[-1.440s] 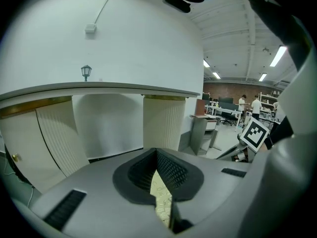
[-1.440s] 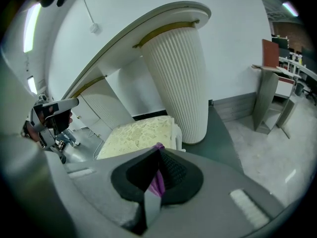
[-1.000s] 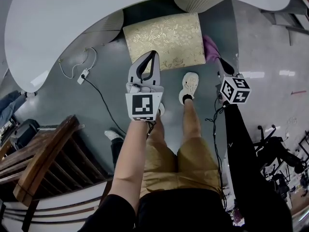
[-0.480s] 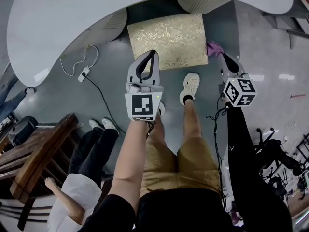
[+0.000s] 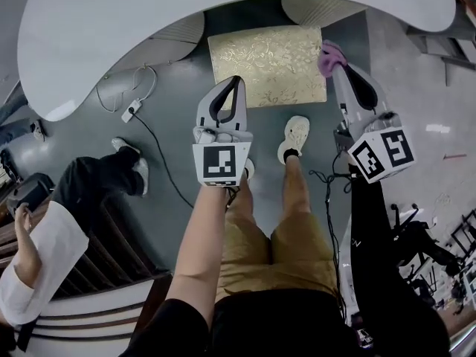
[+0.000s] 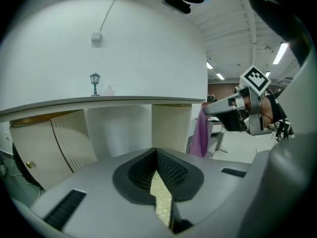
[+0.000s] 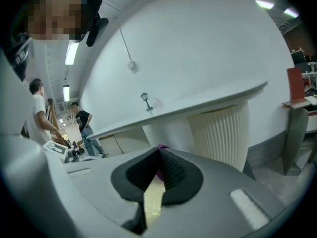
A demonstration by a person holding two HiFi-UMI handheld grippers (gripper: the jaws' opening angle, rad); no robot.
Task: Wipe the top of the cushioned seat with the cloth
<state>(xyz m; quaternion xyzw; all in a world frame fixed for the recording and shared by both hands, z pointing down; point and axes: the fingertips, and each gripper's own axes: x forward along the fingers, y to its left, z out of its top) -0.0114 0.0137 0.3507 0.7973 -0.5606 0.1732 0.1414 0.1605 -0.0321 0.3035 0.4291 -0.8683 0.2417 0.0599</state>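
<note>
The cushioned seat [image 5: 266, 64], gold-patterned and square, stands on the floor under the white table's edge. My right gripper [image 5: 334, 63] hangs at the seat's right edge, shut on a purple cloth [image 5: 329, 55] bunched at its tips. The left gripper view shows that cloth [image 6: 199, 135] dangling from the right gripper [image 6: 209, 109]. In the right gripper view a bit of cloth [image 7: 159, 174] sits between the shut jaws [image 7: 160, 148]. My left gripper [image 5: 237, 80] hovers over the seat's near edge, shut and empty; its tips [image 6: 156, 151] meet, with gold fabric [image 6: 161, 197] below.
A large curved white tabletop [image 5: 111, 43] overhangs the seat, on ribbed pedestals [image 6: 171, 128]. A cable and plug [image 5: 132, 111] lie on the floor at left. A bystander in white [image 5: 41, 255] stands at lower left by wooden furniture [image 5: 111, 251]. My shoe [image 5: 294, 134] is near the seat.
My right gripper has risen with the cloth and moved up alongside the seat's right edge. A bystander has walked in at lower left. The left gripper has barely shifted.
</note>
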